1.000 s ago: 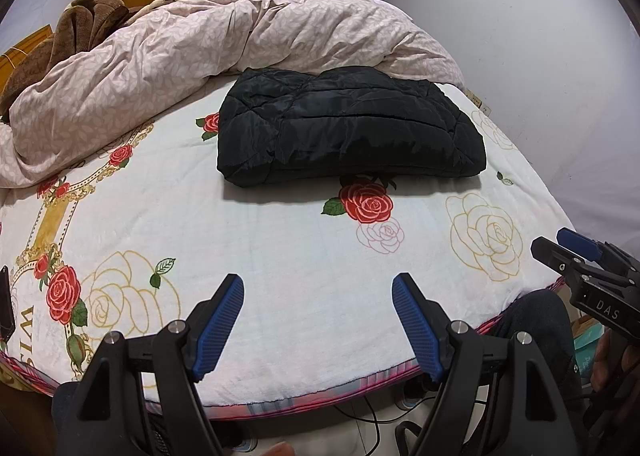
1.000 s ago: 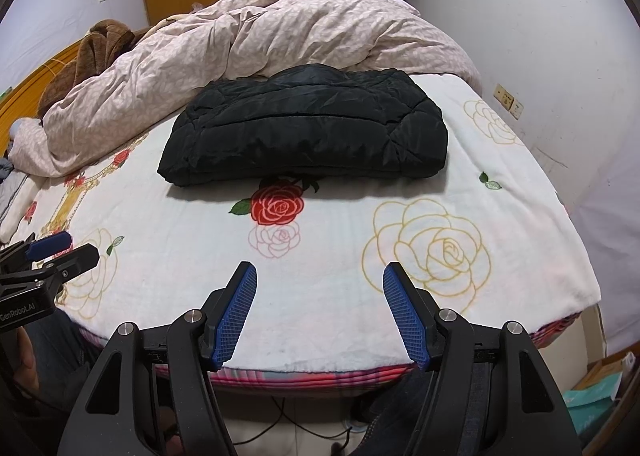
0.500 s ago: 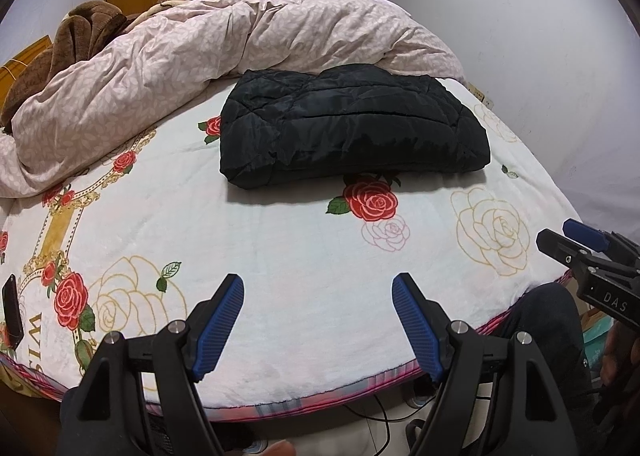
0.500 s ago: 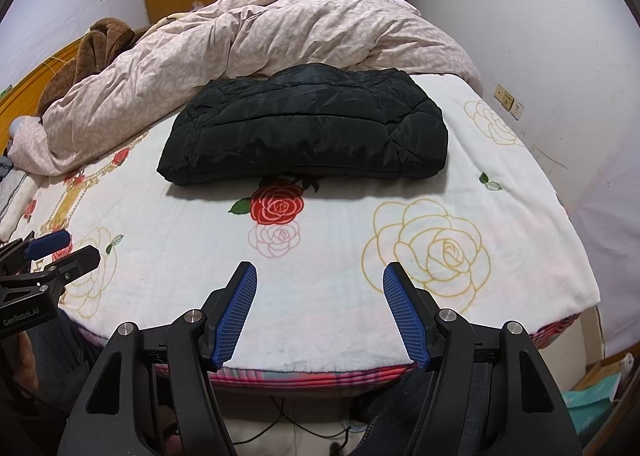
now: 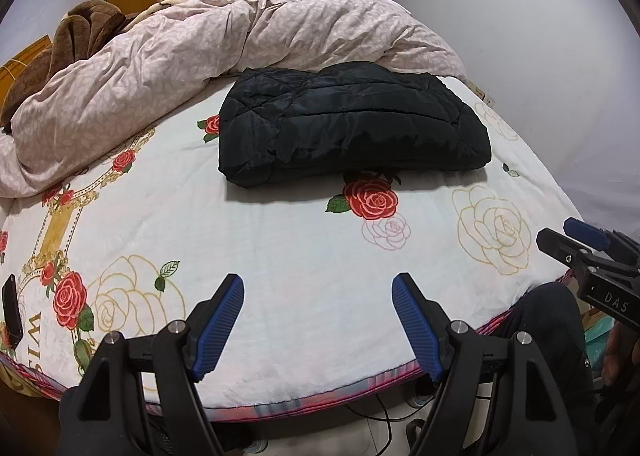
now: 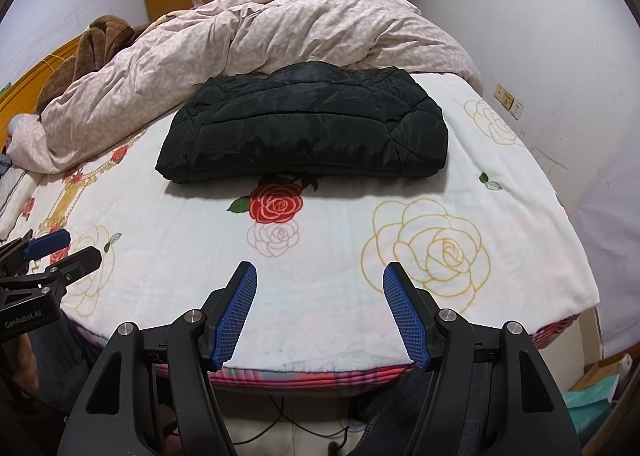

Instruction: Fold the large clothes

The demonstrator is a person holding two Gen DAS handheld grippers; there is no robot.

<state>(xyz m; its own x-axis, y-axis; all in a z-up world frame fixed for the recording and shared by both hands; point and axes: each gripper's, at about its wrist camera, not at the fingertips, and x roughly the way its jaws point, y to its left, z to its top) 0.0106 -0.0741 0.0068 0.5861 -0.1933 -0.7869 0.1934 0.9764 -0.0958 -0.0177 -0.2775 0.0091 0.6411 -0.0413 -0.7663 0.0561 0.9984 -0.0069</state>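
Nearest to the cameras, the left claw (image 5: 318, 288) and the right claw (image 6: 320, 276) both stand spread wide and hold nothing. They hang over the near edge of the bed (image 5: 304, 256), above the white blanket with printed roses. In the left view the right claw shows at the far right side; in the right view the left claw (image 6: 60, 248) shows at the far left side, so the two are side by side and apart.

Ahead of both claws, well beyond the fingertips, lies the black quilted jacket (image 6: 304, 132). It is already folded into a thick rectangular bundle and rests flat on the bed, past the red rose. Behind it, touching its far edge, is the pink crumpled duvet (image 6: 280, 32), and further to the left a brown plush blanket (image 5: 84, 24).

I judge the jacket to be soft, puffy and light. Its shell looks smooth and probably slippery, so the layers may slide or spring open. A good hold would be at the two near corners, pinching all layers together.

Compared with one second ago, the bundle has the same shape and place. The left view has tilted up slightly, and both claws remain spread.
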